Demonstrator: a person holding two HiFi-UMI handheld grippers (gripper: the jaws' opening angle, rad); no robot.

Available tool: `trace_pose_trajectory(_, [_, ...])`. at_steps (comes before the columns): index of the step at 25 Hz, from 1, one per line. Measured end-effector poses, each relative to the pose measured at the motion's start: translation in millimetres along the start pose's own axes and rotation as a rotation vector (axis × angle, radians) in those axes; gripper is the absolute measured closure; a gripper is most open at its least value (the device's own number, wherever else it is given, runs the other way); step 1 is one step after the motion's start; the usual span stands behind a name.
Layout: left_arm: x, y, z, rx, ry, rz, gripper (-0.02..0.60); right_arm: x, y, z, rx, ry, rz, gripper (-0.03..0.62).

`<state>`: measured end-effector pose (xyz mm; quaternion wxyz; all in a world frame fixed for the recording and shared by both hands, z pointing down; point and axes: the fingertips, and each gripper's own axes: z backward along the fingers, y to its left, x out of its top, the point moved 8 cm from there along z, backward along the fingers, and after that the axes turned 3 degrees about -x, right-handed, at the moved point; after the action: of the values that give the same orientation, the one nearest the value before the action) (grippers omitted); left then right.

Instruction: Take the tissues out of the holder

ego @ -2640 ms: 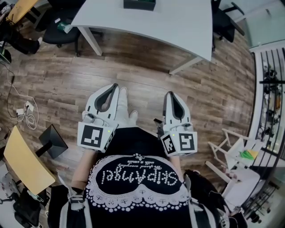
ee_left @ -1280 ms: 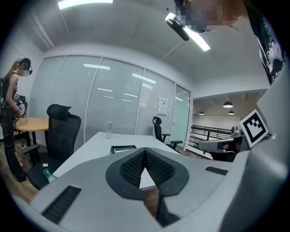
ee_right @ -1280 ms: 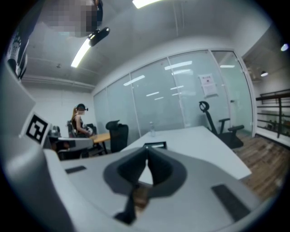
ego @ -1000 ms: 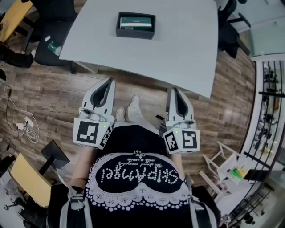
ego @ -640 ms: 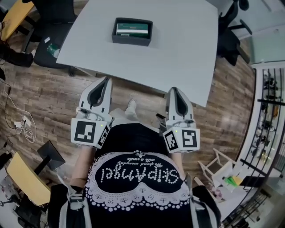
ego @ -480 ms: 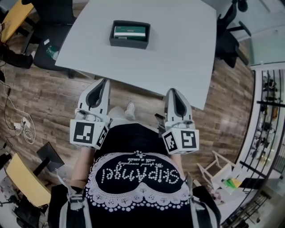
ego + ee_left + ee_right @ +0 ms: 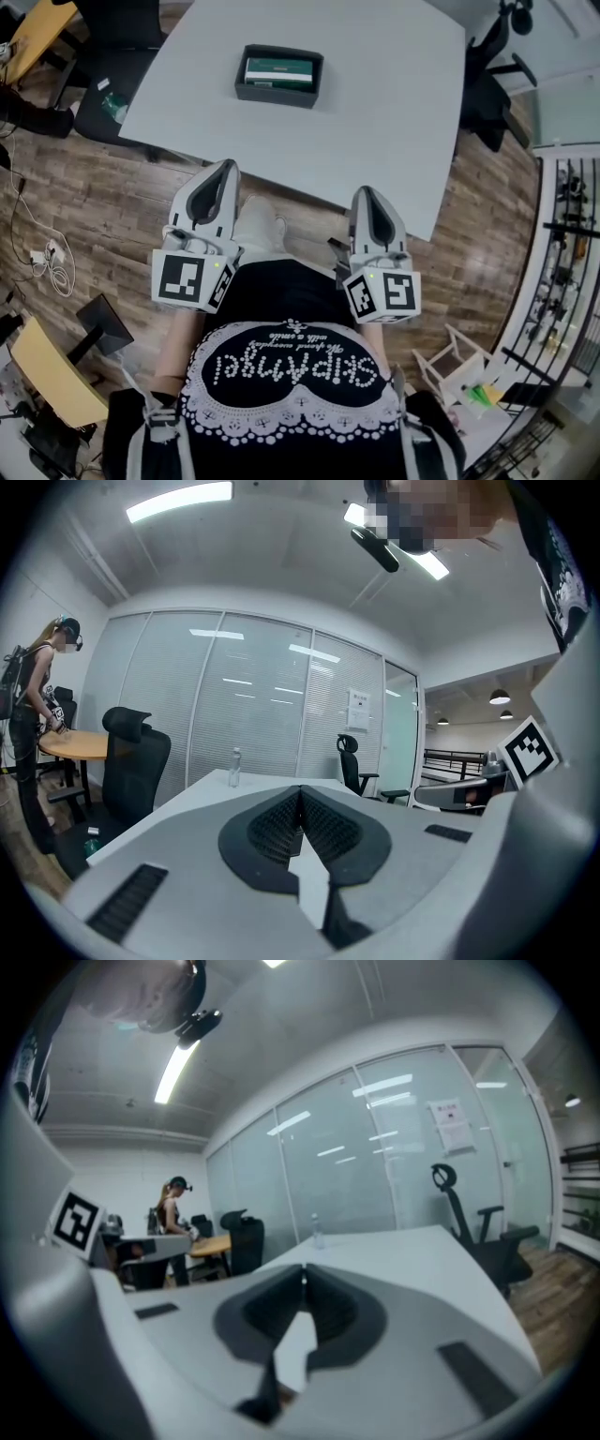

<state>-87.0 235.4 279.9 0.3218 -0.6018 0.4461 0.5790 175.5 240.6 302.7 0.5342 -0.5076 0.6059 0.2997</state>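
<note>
L gripper (image 7: 228, 165) clenched, nothing btwn jaws. R gripper (image 7: 364, 190) also clenched, empty. Both at near edge of table (image 7: 394, 112), well apart from holder (image 7: 277, 95). Tissues (image 7: 278, 71), green pack, lie inside holder, toward table's left side

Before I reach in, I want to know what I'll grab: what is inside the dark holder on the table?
A green-and-white tissue pack lies flat inside the holder. Whether anything lies beneath it cannot be seen: the pack covers that.
</note>
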Motion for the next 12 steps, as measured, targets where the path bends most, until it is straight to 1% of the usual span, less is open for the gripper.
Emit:
trace_pose_trajectory(6, [0.6,13.4,-15.7,-0.015,0.006,0.013,0.56,0.2,2.2,-19.9,-0.013,0.017,-0.006,0.559])
trace_pose_trajectory(12, [10.7,46.3,-50.1,-0.043,0.022,0.014,0.56,12.6,7.7,-59.7,-0.04,0.032,-0.017,0.559])
